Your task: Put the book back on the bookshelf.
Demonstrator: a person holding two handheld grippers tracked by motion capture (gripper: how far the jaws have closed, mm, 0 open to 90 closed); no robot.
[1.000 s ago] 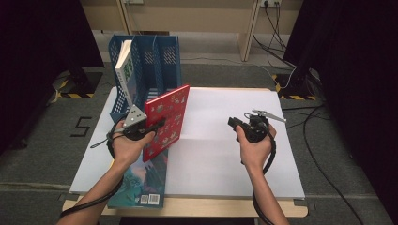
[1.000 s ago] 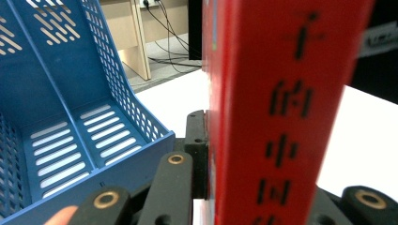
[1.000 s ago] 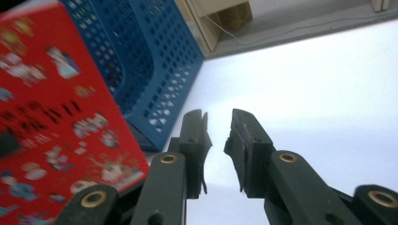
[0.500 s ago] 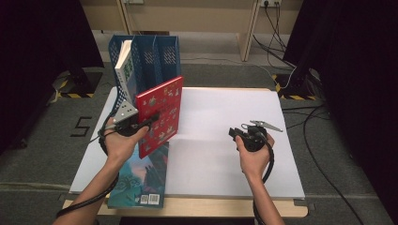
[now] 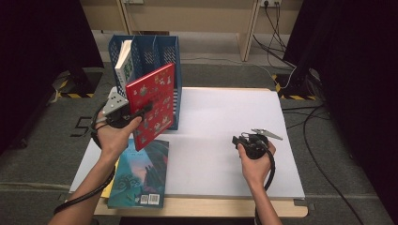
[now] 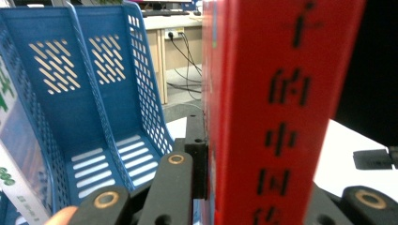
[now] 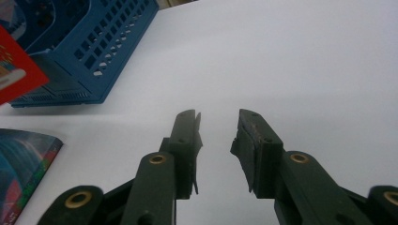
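My left gripper is shut on a red book, held upright and lifted in front of the blue file rack. In the left gripper view the red book's spine stands between the jaws, with the rack's compartments behind it. A white and green book stands in the rack's left compartment. My right gripper hovers low over the white table at the right; its jaws have just been opening and nothing is between them.
A dark blue illustrated book lies flat at the table's front left corner, with a yellow sheet under it. Cables run on the floor to the right. Dark curtains flank the table.
The left hand has raised the red book and carried it toward the rack. The right hand has sunk toward the table and its jaws stand wider.
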